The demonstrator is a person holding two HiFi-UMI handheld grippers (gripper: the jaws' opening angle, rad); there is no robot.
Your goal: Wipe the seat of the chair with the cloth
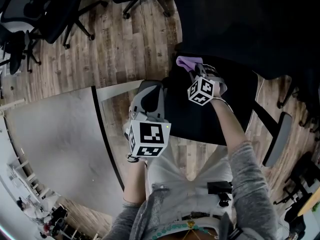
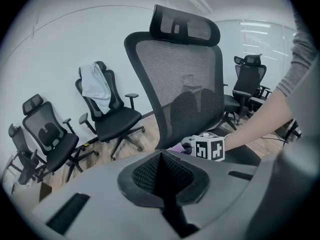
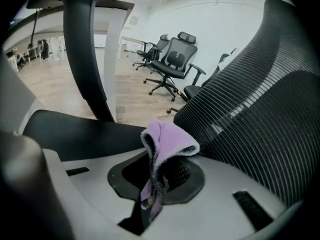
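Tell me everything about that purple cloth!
The cloth is light purple and fuzzy, with a paler fluffy edge. It is folded over and bunched, pinched between the shut jaws of the right gripper, its loose fold sticking out past them. It is at the back of the black chair seat, close to the mesh backrest. Whether it touches the seat cannot be told.

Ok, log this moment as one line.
right hand-held gripper: shut on purple cloth | cloth: at rear of chair seat, by mesh backrest | left hand-held gripper: shut, empty, beside the seat
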